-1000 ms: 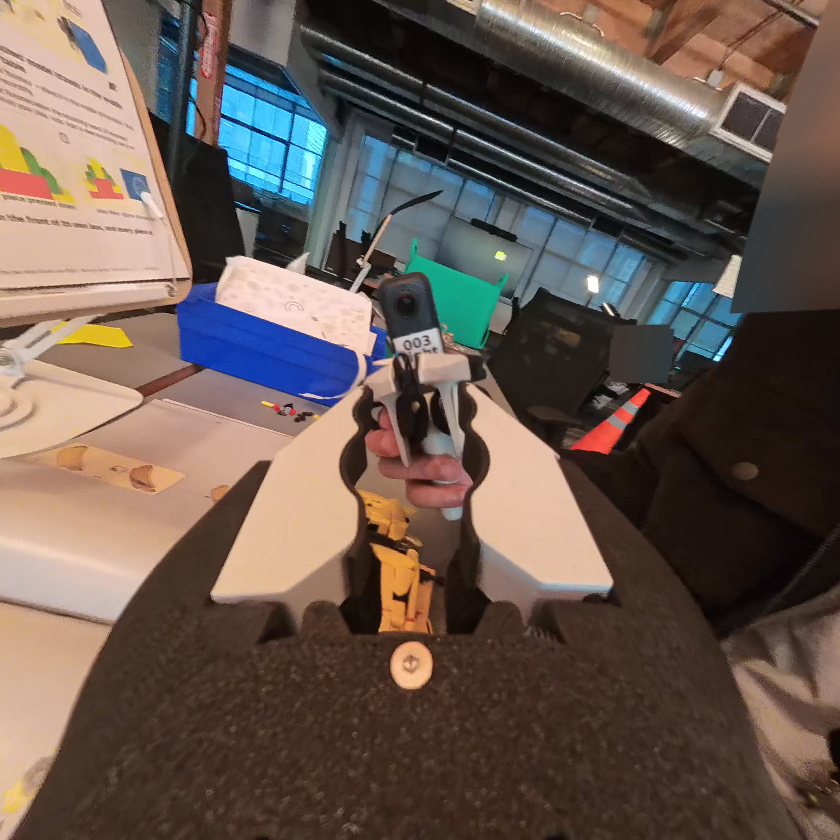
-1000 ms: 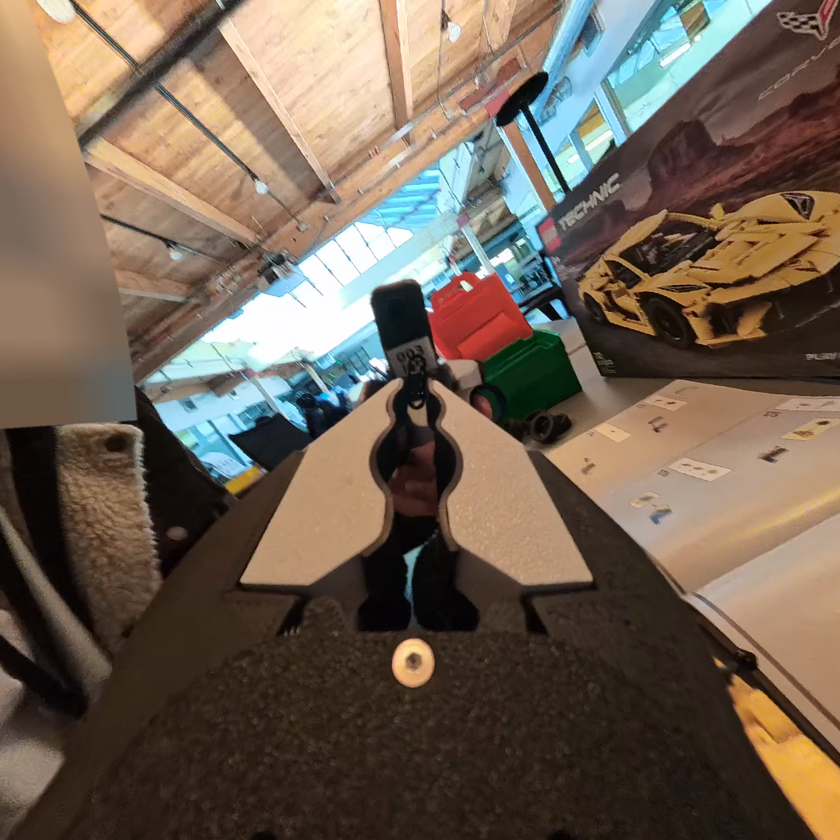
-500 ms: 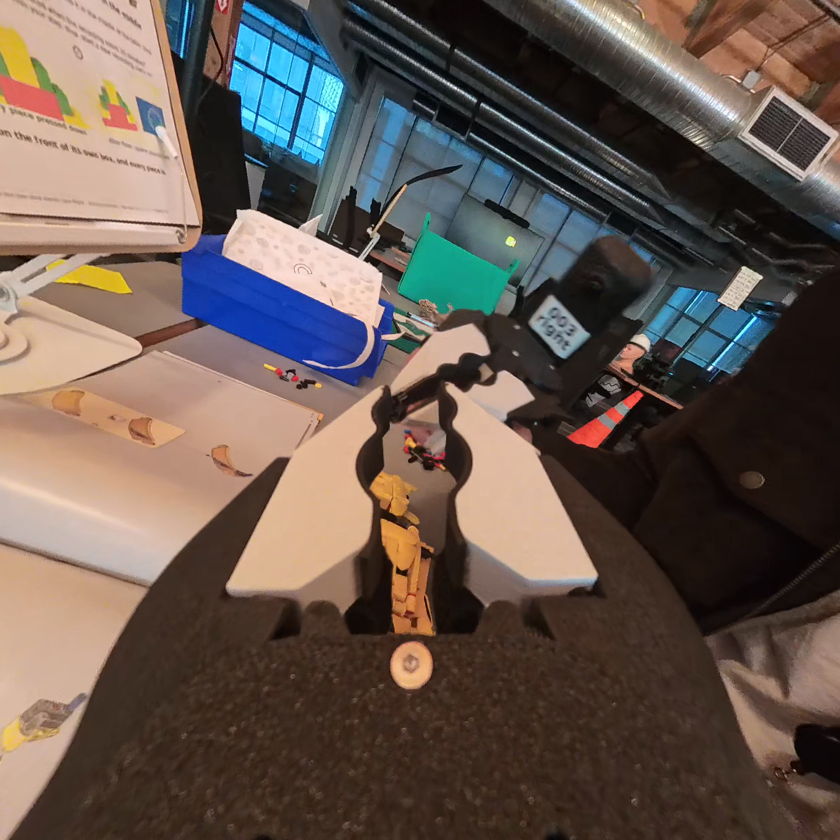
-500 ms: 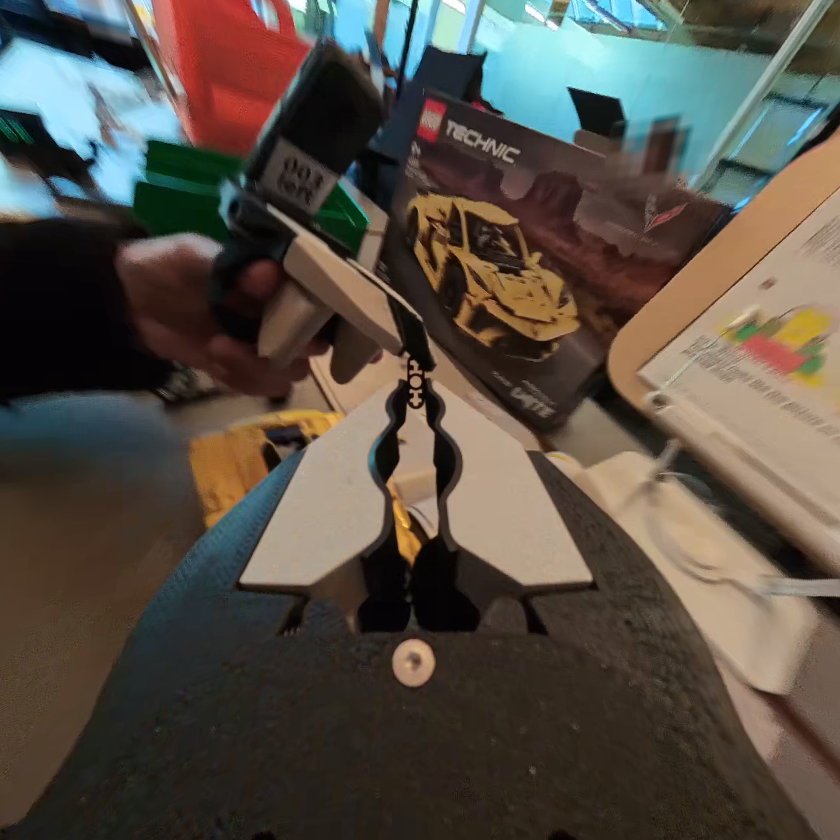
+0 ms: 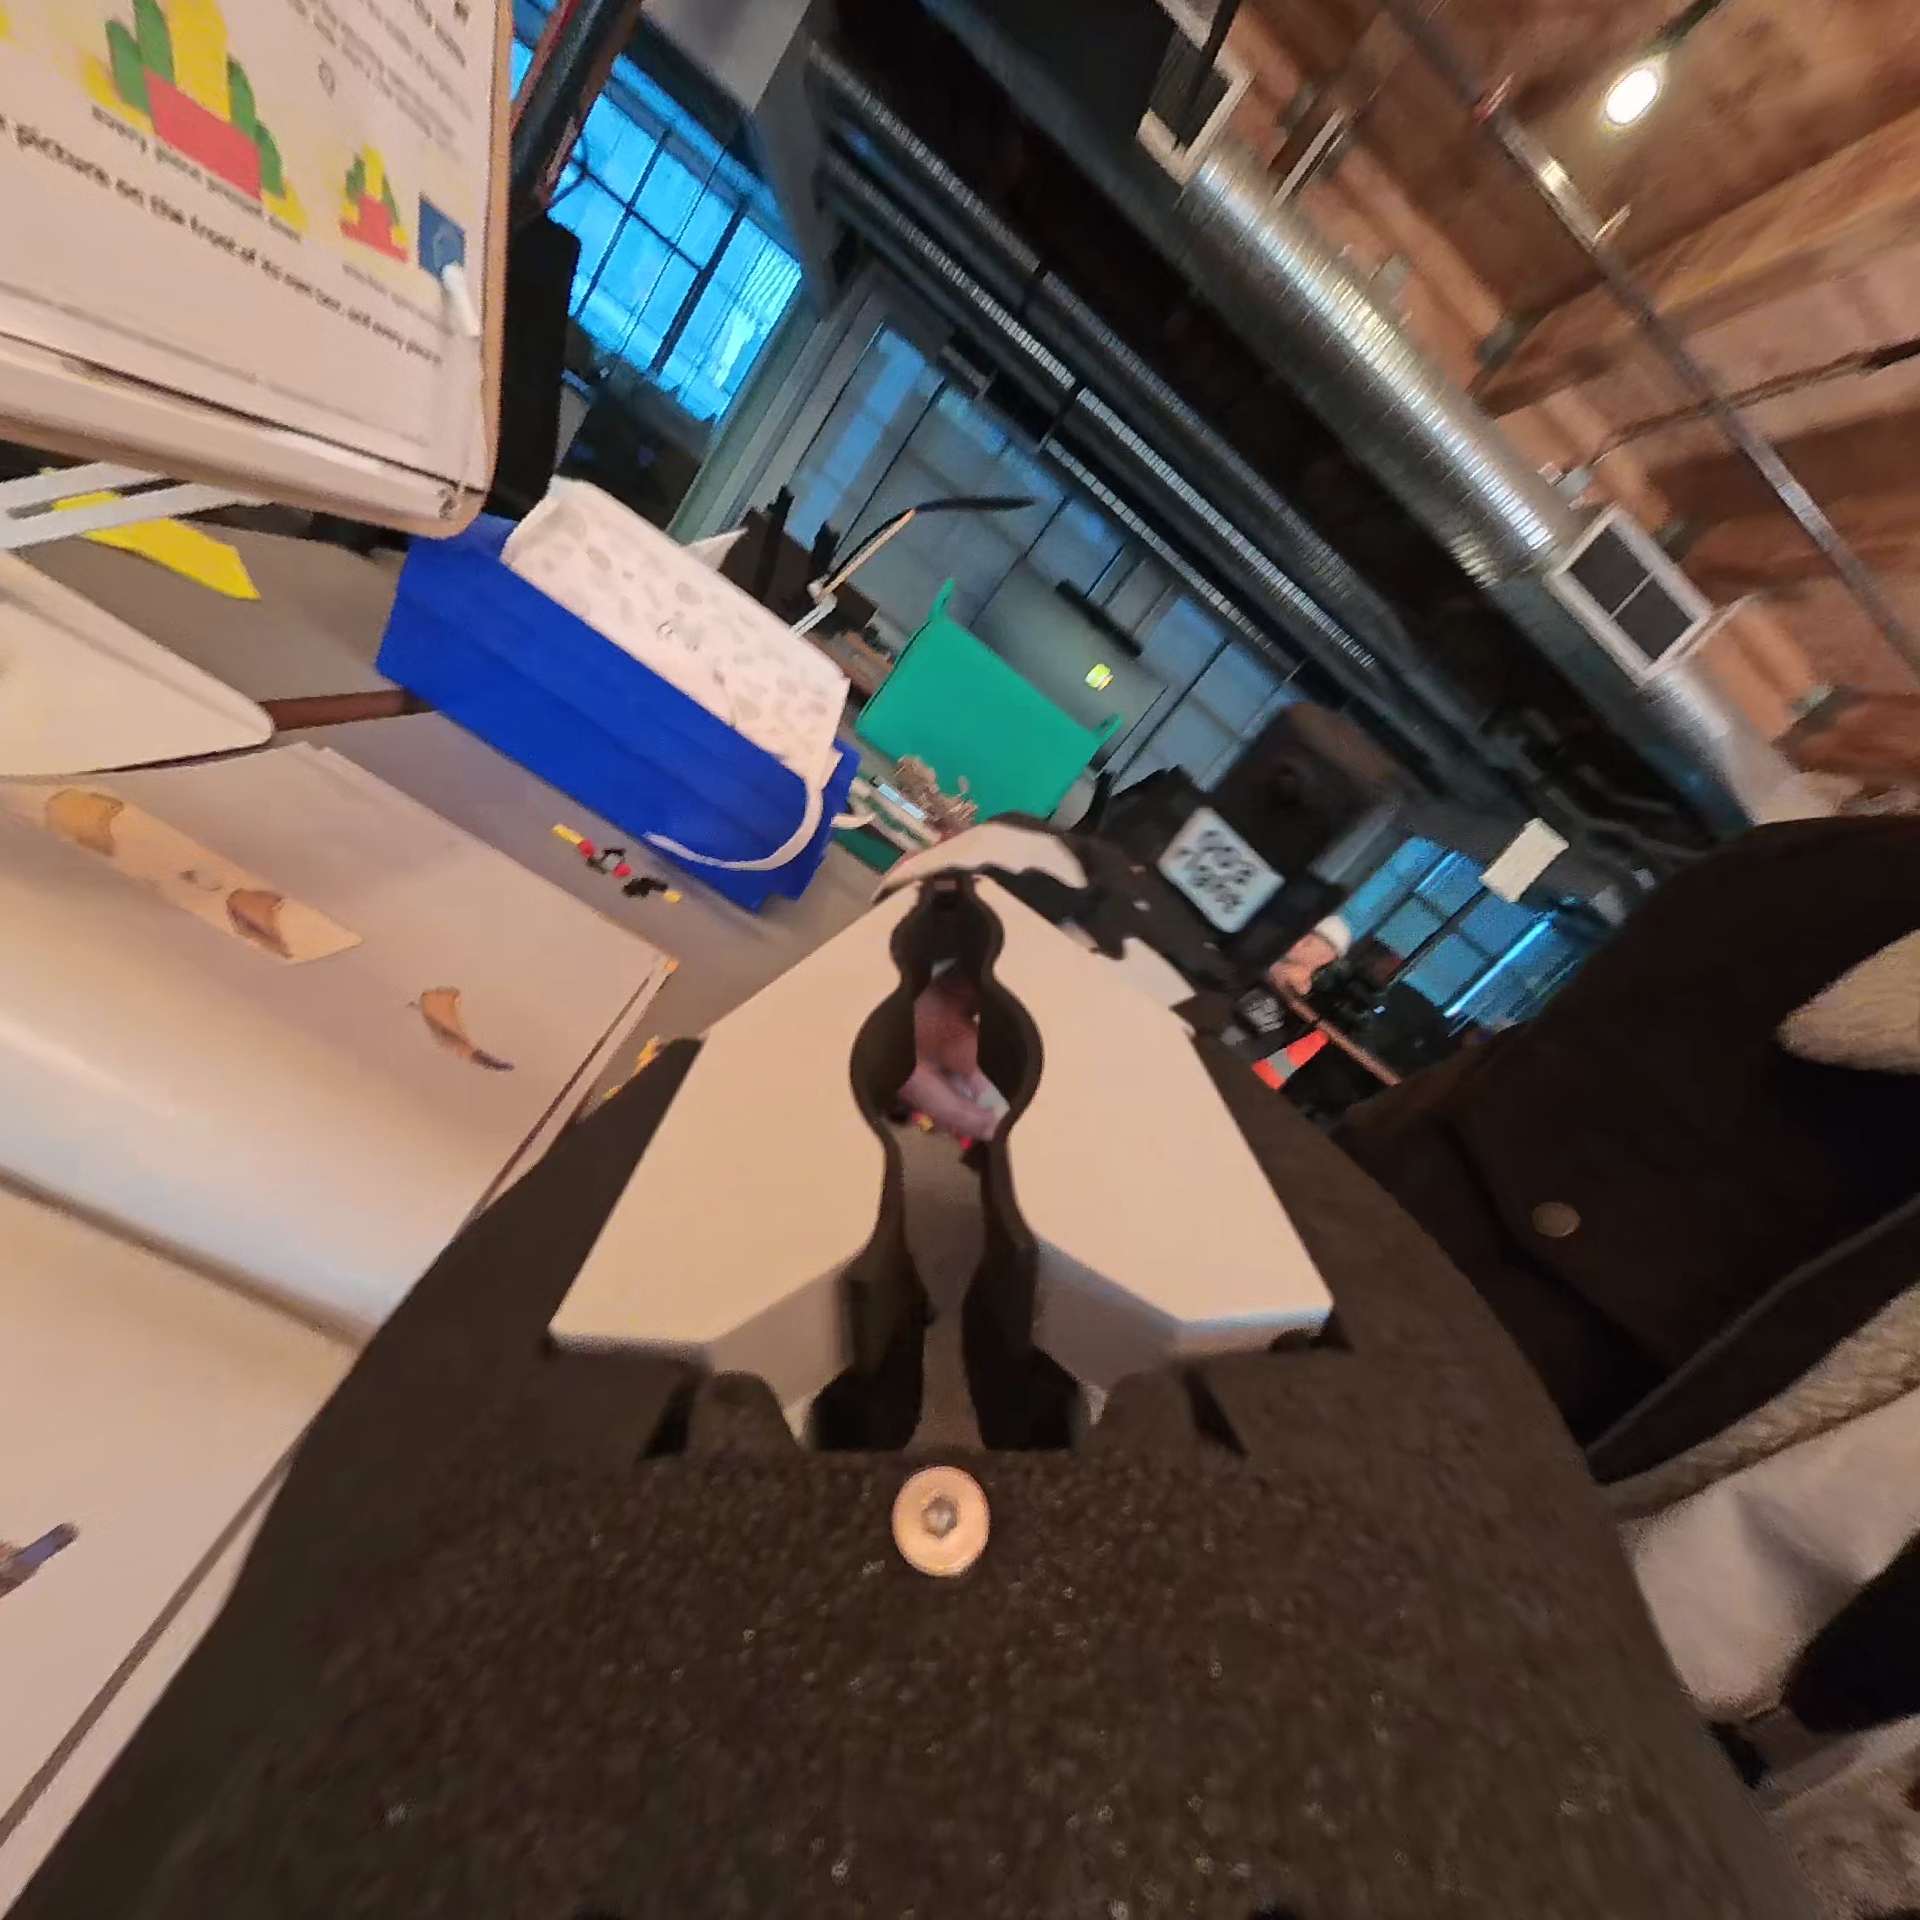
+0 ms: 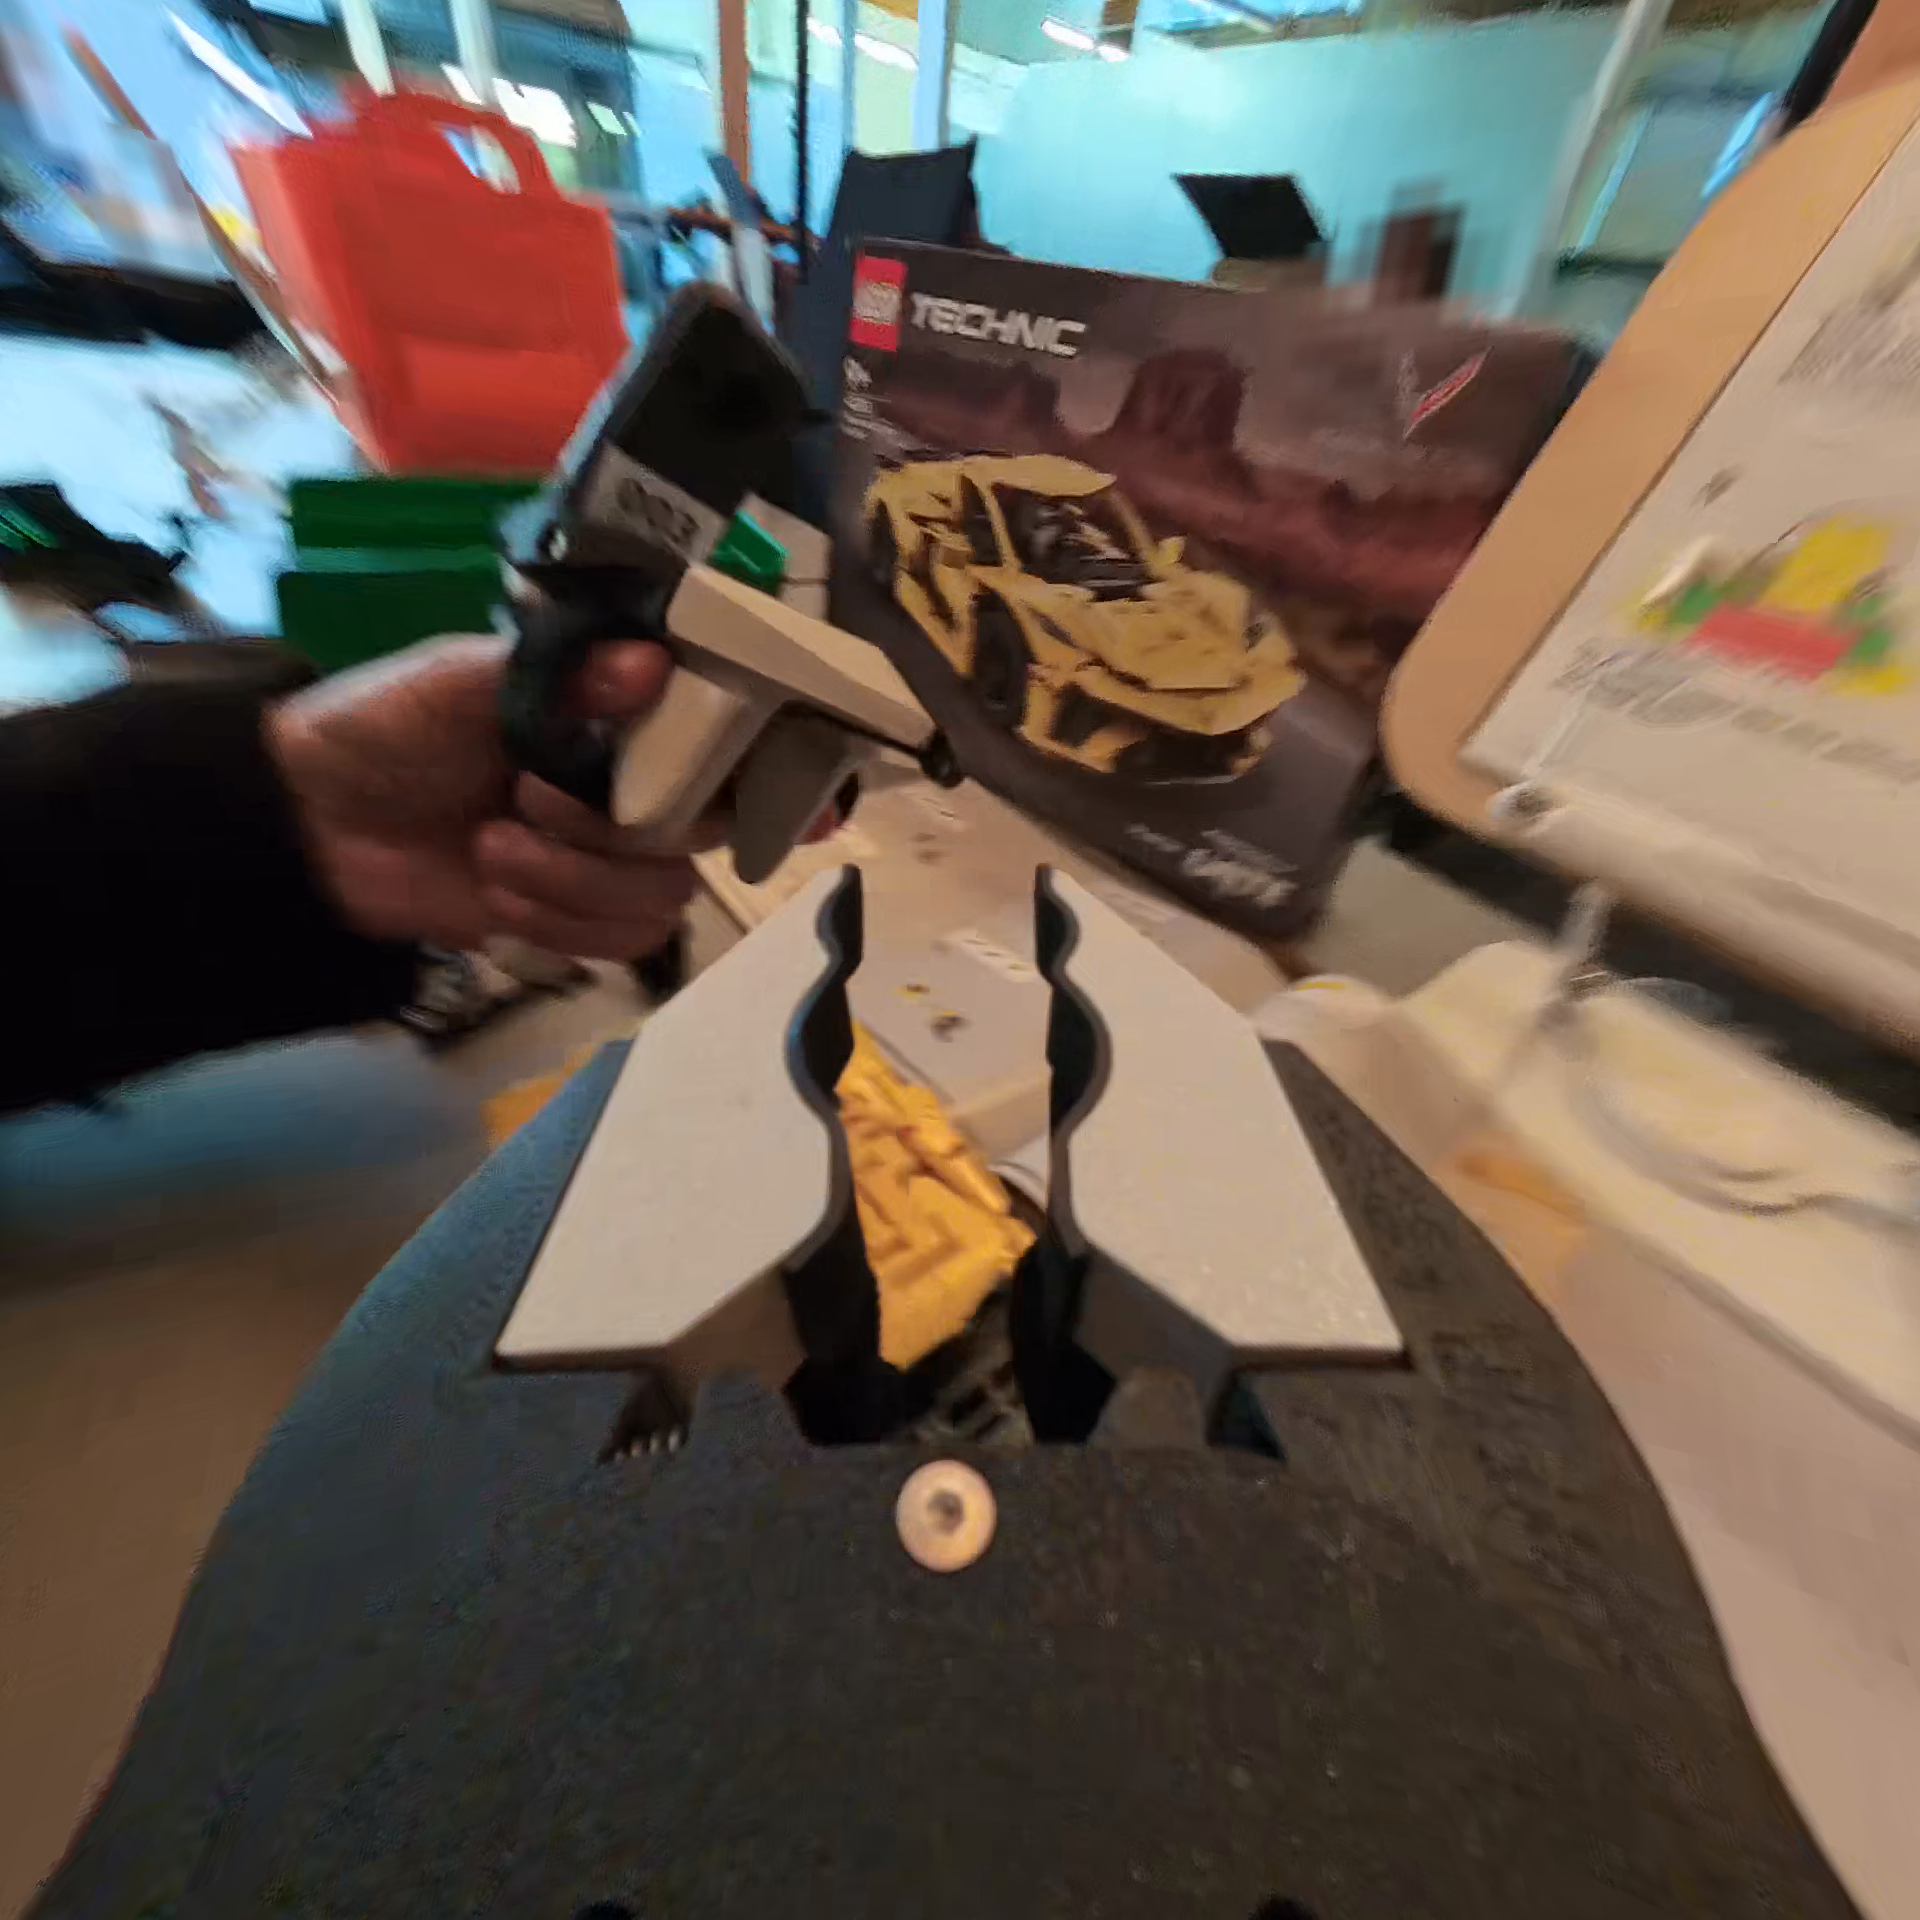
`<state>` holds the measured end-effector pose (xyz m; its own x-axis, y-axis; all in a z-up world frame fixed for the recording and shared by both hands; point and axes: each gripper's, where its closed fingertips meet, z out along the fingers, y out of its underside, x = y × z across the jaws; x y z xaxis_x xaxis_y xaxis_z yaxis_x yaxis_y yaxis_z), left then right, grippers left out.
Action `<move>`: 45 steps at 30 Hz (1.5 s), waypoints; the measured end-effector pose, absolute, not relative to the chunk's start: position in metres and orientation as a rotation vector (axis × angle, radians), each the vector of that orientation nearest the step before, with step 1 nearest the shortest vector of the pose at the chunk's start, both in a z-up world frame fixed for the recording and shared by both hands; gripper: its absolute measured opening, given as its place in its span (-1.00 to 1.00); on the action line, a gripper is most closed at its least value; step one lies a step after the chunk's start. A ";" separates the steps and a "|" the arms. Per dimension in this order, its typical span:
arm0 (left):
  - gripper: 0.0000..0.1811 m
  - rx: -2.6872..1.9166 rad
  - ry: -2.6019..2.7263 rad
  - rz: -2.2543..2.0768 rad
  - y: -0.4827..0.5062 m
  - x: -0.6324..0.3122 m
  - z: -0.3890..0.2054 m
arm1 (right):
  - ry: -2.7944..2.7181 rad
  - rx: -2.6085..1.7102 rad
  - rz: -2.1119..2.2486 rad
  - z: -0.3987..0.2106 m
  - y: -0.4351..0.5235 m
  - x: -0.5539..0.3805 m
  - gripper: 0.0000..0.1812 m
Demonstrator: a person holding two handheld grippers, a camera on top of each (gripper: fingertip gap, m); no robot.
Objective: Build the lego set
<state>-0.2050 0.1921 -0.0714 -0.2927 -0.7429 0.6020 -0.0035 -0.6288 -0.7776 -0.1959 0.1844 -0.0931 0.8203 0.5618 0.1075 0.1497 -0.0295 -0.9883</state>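
Note:
My left gripper [image 5: 943, 896] is shut, and a small black lego piece [image 5: 945, 883] sits pinched at its very tips. In the right wrist view the left gripper [image 6: 925, 746] is held by a hand at the upper left, with the black piece [image 6: 943, 765] at its tip, just above my right fingers. My right gripper [image 6: 948, 904] is open with nothing between its pads. A yellow lego car model [image 6: 925, 1195] lies on the table below it. The right gripper [image 5: 1091, 883] shows blurred just beyond the left tips.
The lego set box [image 6: 1143, 540] stands at the back. An instruction board on a stand [image 6: 1714, 582] is at the right and also shows in the left wrist view [image 5: 239, 208]. A blue bin [image 5: 582, 707], a green bin [image 5: 977, 717], loose small pieces [image 5: 613, 862] and manual pages [image 5: 260, 987] lie on the table. Left and right tips are no more than a few centimetres apart.
The right gripper held the black piece at its tips; the left gripper closed on it and the right opened and let go. Both grippers swung down towards the table.

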 end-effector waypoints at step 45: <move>-0.96 -1.585 1.024 -1.657 0.214 -0.219 -0.095 | -0.977 -2.264 0.228 -0.258 -0.003 -0.217 -0.94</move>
<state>-0.2185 0.2138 -0.0950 -0.0881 -0.8541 0.5126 -0.0766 -0.5073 -0.8584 -0.2167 -0.0029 -0.2577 0.7069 0.7012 0.0927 0.5874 -0.5090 -0.6292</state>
